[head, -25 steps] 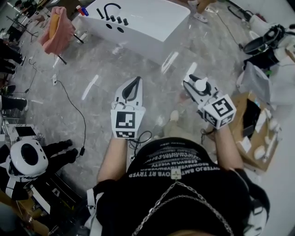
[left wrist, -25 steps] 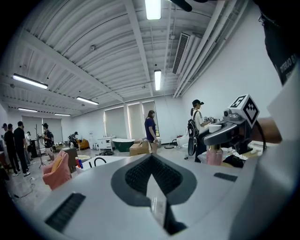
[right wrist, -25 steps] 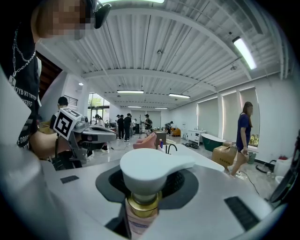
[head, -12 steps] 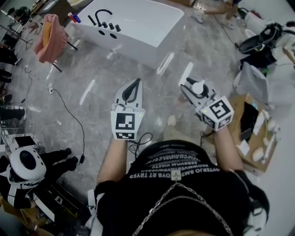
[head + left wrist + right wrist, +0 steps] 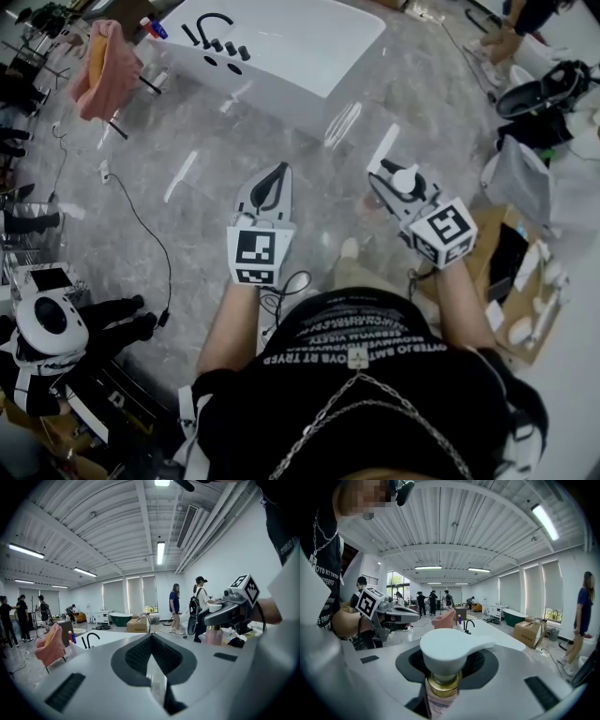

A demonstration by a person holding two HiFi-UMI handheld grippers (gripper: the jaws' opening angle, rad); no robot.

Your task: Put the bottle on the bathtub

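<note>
White pump-topped bottle point(image 5: 444, 665) is sitting clamped at the neck in the right gripper point(image 5: 395, 180), lower centre-right of the head view. The left gripper point(image 5: 277, 170) is hanging just beside it at centre, jaws pressed together on nothing. Both are pointing at the bathtub point(image 5: 314, 56), upper middle and well apart across the grey floor point(image 5: 187, 159). Best play, I reckon: hold the bottle upright, aim for flat rim clear of the black faucet point(image 5: 215, 23), and seat the base before loosening.

Closed left tool point(image 5: 278, 170), clamped right tool point(image 5: 386, 172)
</note>
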